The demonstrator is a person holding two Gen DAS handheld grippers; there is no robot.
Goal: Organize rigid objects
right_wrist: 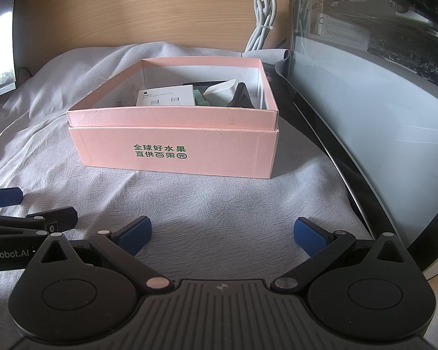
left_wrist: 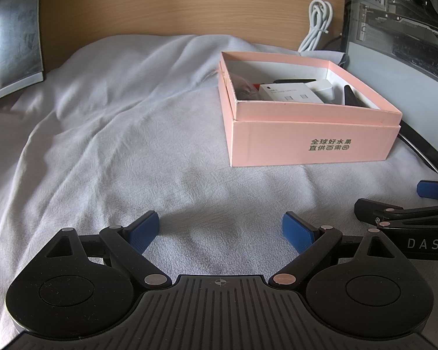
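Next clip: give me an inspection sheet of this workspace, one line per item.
Surface: wrinkled grey cloth, bare in front of both grippers.
Job's things: open pink box holding white cable carton, white wedge, black item.
Clutter: nothing seen loose on the cloth.
Grippers: left gripper and right gripper open, empty, side by side.
Cables: bundled white cable behind the box.
Surroundings: wooden panel, glass-sided computer case.

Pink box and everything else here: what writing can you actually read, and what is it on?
"全球好水果 直供百果园": green print on the pink box front.
"USB-C" and roughly "Charge Cable (1 m)": white carton inside it; its small print is blurred.
"DAS": right gripper body, cut off.
"enRobot.AI": left gripper body, cut off.
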